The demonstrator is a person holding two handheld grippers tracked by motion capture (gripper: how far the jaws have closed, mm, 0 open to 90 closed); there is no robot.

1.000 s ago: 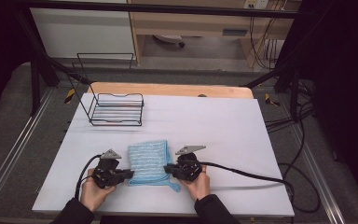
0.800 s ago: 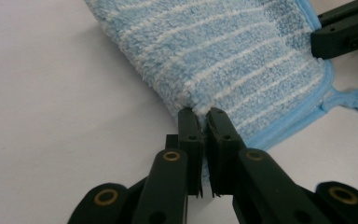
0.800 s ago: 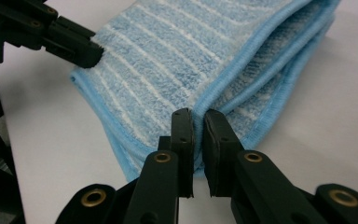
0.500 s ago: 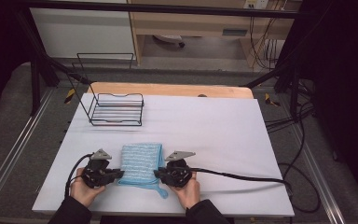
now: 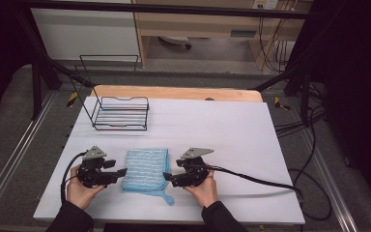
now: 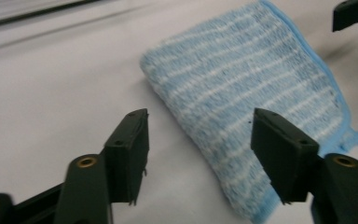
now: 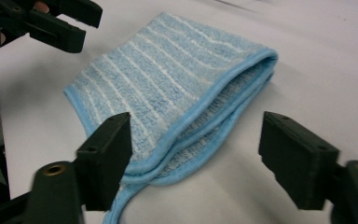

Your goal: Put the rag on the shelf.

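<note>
left gripper [image 6: 200, 140]: its two black jaws stand apart and have just been opening; the near edge of the folded blue striped cloth [image 6: 256, 93] lies on the table below and between them, and the pads do not press on it. right gripper [image 7: 196, 158]: jaws likewise apart and just opened; the layered, bound edges of the cloth [image 7: 168, 93] lie between and beyond them, untouched by the pads. in the high view the left gripper [image 5: 121, 172] and the right gripper [image 5: 168, 178] face each other across the cloth [image 5: 146, 168], one just beside each of its side edges, each carried in one of the person's hands, with a black cable trailing from each. the cloth lies folded and flat on the white table [image 5: 232, 130] near its front edge, a thin loop trailing from its near right corner. a black wire rack [image 5: 121, 112] stands well apart at the far left of the table.
</note>
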